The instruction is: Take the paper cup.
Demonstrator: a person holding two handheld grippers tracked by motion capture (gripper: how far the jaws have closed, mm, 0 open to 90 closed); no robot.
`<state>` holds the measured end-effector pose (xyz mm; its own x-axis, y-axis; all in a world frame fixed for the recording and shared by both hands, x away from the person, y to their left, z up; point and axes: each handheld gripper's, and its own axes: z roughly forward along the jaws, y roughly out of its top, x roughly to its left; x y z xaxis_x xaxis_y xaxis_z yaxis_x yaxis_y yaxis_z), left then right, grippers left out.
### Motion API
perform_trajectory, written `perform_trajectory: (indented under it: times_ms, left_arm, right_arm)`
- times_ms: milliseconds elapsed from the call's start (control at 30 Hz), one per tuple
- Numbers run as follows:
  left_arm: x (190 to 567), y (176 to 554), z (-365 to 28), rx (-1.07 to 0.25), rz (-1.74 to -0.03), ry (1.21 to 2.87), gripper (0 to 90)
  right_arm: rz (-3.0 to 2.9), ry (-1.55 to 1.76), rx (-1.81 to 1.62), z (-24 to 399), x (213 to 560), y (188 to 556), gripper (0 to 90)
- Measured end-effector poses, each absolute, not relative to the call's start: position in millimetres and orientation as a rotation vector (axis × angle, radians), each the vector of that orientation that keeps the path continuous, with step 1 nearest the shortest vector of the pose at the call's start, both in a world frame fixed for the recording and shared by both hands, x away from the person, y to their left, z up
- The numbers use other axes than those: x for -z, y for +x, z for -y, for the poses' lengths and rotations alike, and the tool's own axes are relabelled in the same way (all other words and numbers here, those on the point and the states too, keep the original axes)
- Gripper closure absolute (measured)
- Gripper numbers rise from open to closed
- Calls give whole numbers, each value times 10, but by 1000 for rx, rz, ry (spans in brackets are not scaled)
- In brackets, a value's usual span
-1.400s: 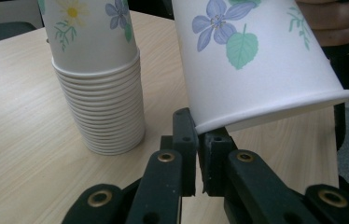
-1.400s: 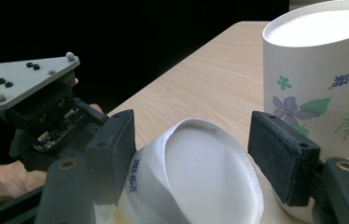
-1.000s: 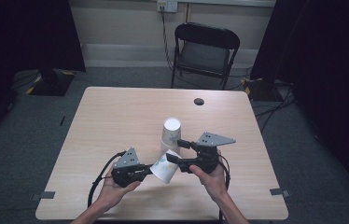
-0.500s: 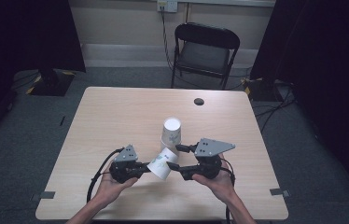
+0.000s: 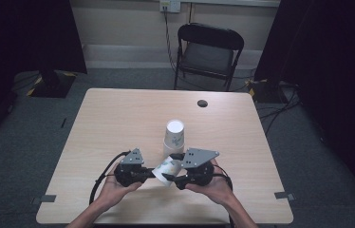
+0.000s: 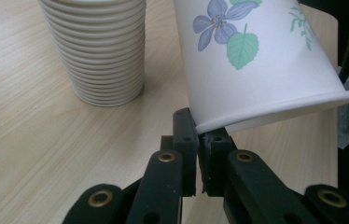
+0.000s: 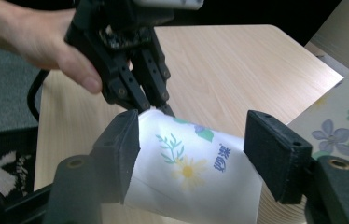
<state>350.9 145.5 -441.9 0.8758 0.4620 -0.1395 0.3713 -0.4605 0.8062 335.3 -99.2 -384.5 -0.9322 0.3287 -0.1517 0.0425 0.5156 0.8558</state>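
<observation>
A flowered paper cup (image 5: 168, 167) lies tilted on its side, held above the table between both grippers. My left gripper (image 6: 199, 128) is shut on the cup's rim (image 6: 275, 109), pinching its edge. My right gripper (image 7: 193, 126) straddles the cup's body (image 7: 186, 172) with both pads against its sides. Its jaws have just been opening a little, with the cup still between them. In the high view the left gripper (image 5: 153, 175) and right gripper (image 5: 172, 177) face each other near the table's front. An upside-down stack of cups (image 5: 174, 134) stands just behind them.
The stack of cups (image 6: 98, 51) stands close to the held cup. A small dark disc (image 5: 202, 103) lies at the far right of the wooden table (image 5: 118, 118). Beyond the table stands a black chair (image 5: 209, 47), with cables on the floor nearby.
The right gripper has shifted slightly toward the near edge, staying around the cup. The left gripper has kept still on the rim.
</observation>
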Motion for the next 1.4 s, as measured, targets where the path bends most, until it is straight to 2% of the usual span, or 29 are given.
perform_trajectory:
  times_ms: [133,267,467,833,1100,1267,1400]
  left_arm:
    - [4410,3524,-1475,-118,-607,2101,873]
    - [4419,3531,-1478,-97,-598,2105,873]
    - [4428,3537,-1471,-65,-591,2105,875]
    - [4417,3568,-1540,-26,-629,2063,878]
    - [4429,3588,-1570,0,-659,2045,877]
    - [4409,3608,-1621,64,-679,2004,880]
    - [4398,3617,-1651,90,-709,1953,883]
  right_arm:
    - [-2499,263,-1355,988,3851,3369,229]
    - [-2523,170,-1257,967,3863,3354,177]
    - [-2531,65,-1049,906,3925,3323,198]
    - [-2574,22,-975,825,4039,3302,138]
    - [-2587,-4,-908,775,4081,3300,146]
    - [-2583,-6,-831,738,4170,3290,149]
    - [-2565,26,-861,739,4210,3315,183]
